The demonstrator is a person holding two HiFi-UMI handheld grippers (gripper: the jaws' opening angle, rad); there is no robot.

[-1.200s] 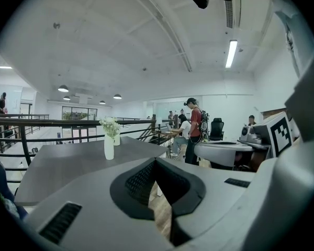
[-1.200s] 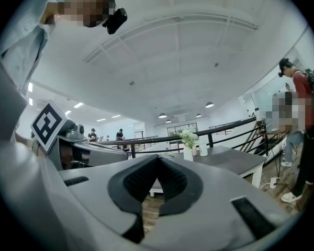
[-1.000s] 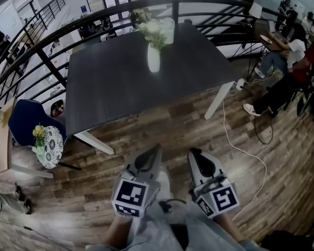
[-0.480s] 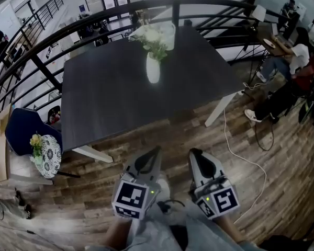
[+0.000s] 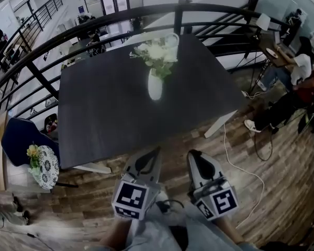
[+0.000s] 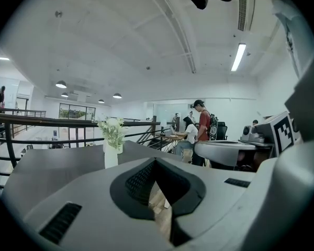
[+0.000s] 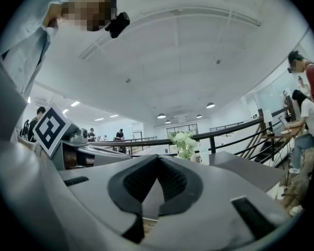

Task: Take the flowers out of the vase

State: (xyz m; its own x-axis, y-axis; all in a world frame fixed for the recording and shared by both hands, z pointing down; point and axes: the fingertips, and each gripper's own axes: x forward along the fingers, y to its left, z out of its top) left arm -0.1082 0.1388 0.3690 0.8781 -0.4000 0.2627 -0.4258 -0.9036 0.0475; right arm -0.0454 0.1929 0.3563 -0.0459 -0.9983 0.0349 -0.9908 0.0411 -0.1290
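A white vase with white flowers and green leaves stands upright on the far middle of the dark table. Both grippers are held side by side over the wooden floor, short of the table's near edge and well apart from the vase. My left gripper is shut and holds nothing. My right gripper is also shut and holds nothing. In the left gripper view the vase and flowers show beyond the shut jaws of the left gripper. In the right gripper view the flowers rise just above the right gripper.
A black railing curves behind the table. A blue chair with a patterned cushion and yellow flowers sits at the left. People sit at desks at the right. A white cable lies on the floor by the white table leg.
The table and vase have come nearer and lower in the head view as I move forward. Both grippers stay shut and side by side.
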